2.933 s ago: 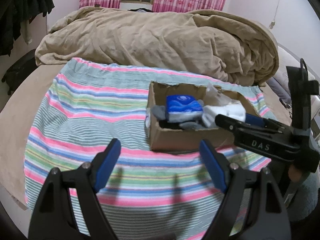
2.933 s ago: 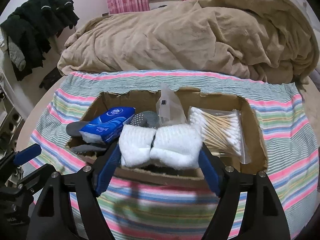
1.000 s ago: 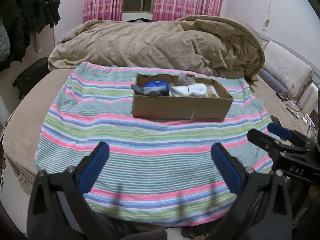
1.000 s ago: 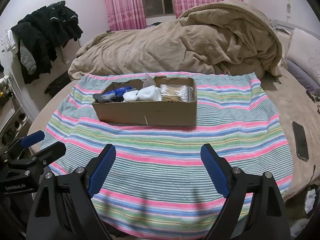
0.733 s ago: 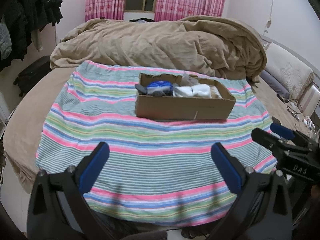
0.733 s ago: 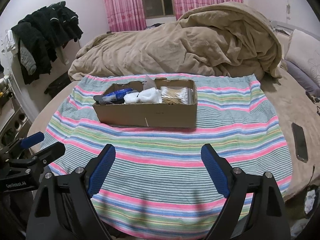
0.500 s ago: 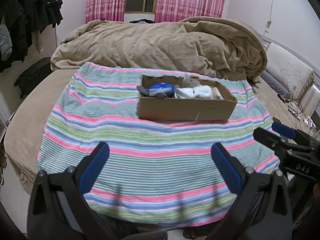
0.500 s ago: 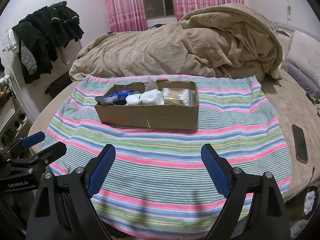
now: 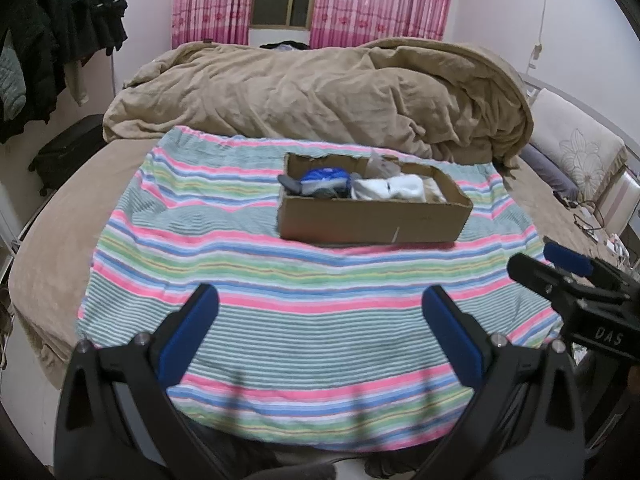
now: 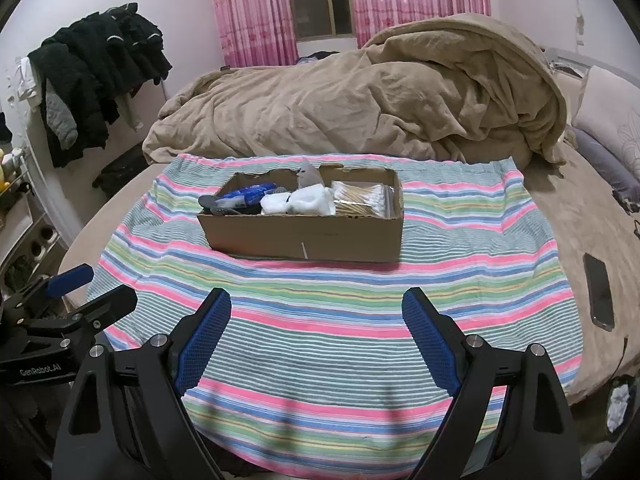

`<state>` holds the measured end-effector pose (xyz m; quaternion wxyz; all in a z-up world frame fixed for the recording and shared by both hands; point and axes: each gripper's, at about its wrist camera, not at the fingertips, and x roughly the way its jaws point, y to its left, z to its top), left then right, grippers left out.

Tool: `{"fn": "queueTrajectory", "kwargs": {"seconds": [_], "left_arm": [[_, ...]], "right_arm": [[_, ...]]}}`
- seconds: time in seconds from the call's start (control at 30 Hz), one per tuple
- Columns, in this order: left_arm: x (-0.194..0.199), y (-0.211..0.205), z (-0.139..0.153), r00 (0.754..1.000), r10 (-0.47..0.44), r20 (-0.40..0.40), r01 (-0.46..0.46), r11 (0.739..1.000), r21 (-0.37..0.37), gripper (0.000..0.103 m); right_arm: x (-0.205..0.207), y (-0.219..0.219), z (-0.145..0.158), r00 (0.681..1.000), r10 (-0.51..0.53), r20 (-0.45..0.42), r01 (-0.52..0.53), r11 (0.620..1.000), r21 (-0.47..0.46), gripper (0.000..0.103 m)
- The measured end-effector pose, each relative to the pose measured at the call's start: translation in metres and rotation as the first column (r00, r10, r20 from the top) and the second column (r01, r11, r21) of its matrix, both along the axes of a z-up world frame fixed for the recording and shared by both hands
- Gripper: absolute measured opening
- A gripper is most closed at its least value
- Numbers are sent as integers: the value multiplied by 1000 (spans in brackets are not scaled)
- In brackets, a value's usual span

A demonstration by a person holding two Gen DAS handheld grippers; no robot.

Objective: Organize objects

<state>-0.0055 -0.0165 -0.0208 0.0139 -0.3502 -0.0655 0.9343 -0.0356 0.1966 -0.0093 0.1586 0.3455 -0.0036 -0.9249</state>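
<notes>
A brown cardboard box (image 9: 372, 220) (image 10: 304, 236) stands on a striped cloth (image 9: 304, 320) (image 10: 320, 320) spread on the bed. It holds a blue packet (image 10: 250, 193), white socks (image 10: 298, 202), a bag of cotton swabs (image 10: 360, 198), a clear bag and dark grey items. My left gripper (image 9: 320, 316) is open and empty, low over the cloth's near edge, well short of the box. My right gripper (image 10: 316, 320) is open and empty, likewise back from the box. Each gripper shows at the side of the other's view.
A heaped tan duvet (image 9: 320, 96) (image 10: 360, 112) lies behind the box. A black phone (image 10: 598, 292) lies on the bed at the right. Dark clothes (image 10: 100, 76) hang at the left wall. Pink curtains (image 9: 312, 0) cover the far window. A pillow (image 9: 576, 160) lies at the right.
Both grippers pulled back from the box; the right one let go of the white socks, which now lie in the box. In the last second both views barely shifted.
</notes>
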Motion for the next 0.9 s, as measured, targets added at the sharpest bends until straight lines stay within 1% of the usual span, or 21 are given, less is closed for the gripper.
{"fn": "queueTrajectory", "kwargs": {"seconds": [0.9], "left_arm": [[-8, -3, 0, 1000, -2, 8, 2, 1000, 10, 102]], "right_arm": [[-5, -1, -1, 1000, 1, 7, -1, 1000, -8, 90]]}}
